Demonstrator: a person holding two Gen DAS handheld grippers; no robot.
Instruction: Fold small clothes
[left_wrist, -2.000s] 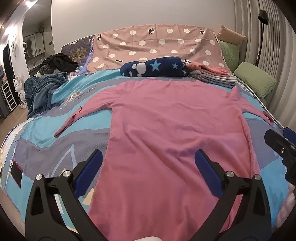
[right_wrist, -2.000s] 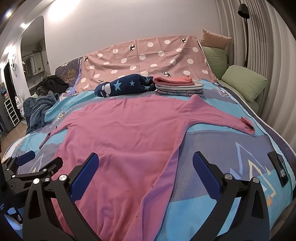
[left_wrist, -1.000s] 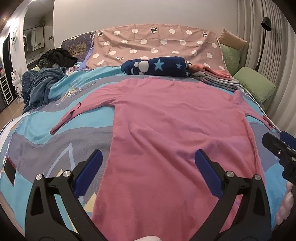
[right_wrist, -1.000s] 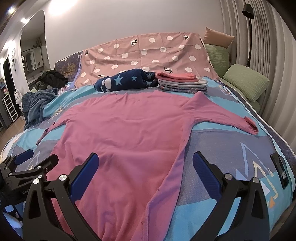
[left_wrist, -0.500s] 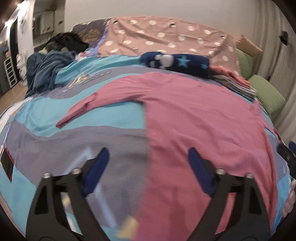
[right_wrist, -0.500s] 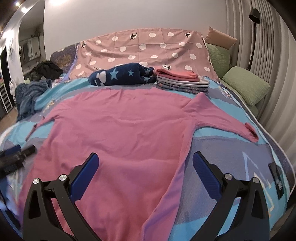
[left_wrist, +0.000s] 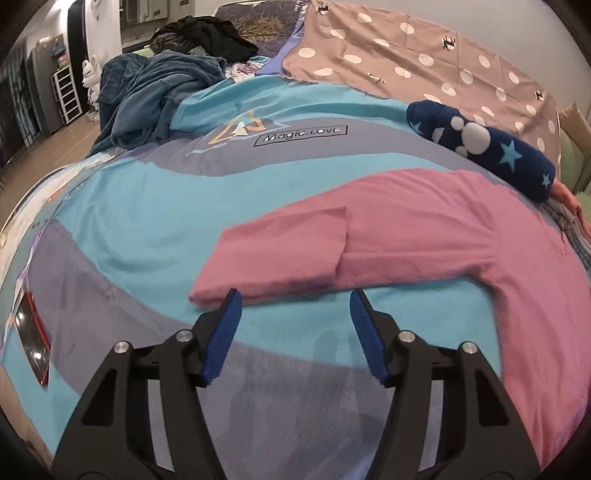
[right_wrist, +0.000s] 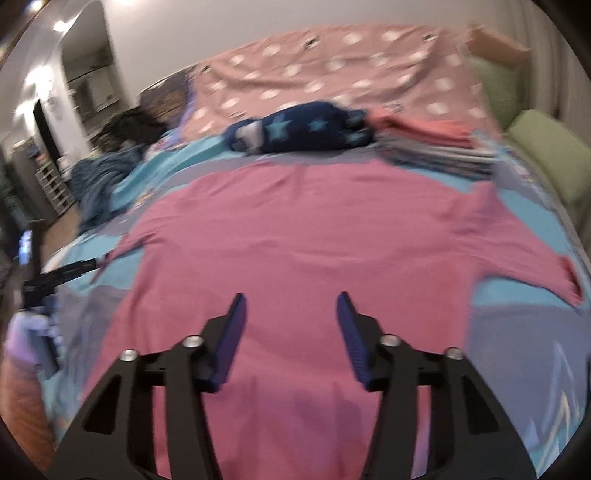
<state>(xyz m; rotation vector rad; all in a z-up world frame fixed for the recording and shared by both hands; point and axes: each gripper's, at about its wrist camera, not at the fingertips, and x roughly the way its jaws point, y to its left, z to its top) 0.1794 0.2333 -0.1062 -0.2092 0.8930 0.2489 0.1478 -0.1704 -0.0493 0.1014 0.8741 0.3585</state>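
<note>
The left gripper (left_wrist: 293, 308) hangs with its jaws apart and empty just short of the cuff of the pink top (left_wrist: 424, 240), whose sleeve lies toward the bed's (left_wrist: 129, 206) left edge. The right gripper (right_wrist: 291, 312), jaws also apart, hovers over the top's body, spread flat mid-bed. Beyond, a starry navy roll (right_wrist: 299, 129) lies beside folded clothes (right_wrist: 436, 144) near the head

Dim fisheye views, right wrist view motion-blurred.
</note>
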